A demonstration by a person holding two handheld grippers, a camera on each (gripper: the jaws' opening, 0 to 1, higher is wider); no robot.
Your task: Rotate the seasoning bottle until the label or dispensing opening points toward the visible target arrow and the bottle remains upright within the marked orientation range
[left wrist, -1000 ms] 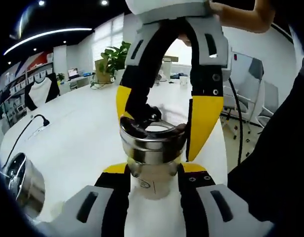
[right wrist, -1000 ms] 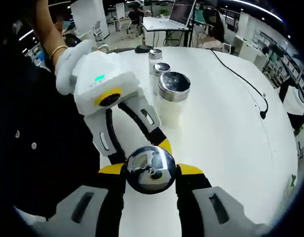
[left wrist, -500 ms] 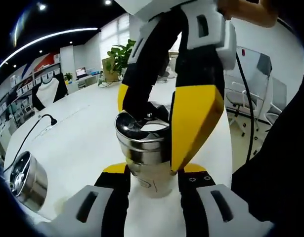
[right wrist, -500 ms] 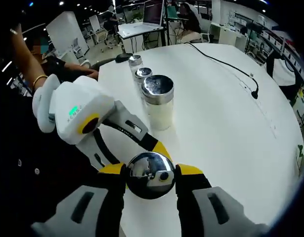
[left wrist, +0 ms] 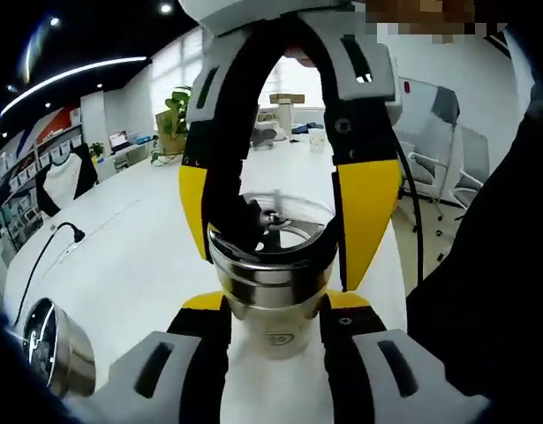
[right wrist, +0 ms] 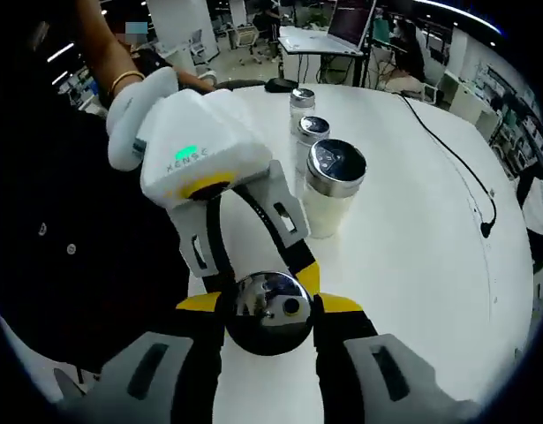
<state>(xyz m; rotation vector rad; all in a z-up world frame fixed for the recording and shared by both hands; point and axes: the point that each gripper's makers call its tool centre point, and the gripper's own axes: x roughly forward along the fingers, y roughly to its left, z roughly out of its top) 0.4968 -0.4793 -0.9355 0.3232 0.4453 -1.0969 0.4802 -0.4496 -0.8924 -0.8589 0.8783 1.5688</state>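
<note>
At frame center, the seasoning bottle [left wrist: 273, 291] stands upright on the white table [left wrist: 130, 256]. The left gripper [left wrist: 273, 311] pinches its body; the right gripper [right wrist: 267, 305] clamps its steel cap [right wrist: 269, 311]. 3 other bottles [right wrist: 328, 190] line up upper center.

An open office: white tabletop [left wrist: 139, 256], potted plant [left wrist: 174, 119] by bright windows [left wrist: 178, 75] — ceiling strip light [left wrist: 68, 75], grey chairs [left wrist: 434, 155], laptop desk [right wrist: 328, 40] beyond.

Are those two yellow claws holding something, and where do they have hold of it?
Both hold one seasoning bottle. The left gripper clamps its pale body just below the metal cap; the right gripper closes on the cap from above.
</note>
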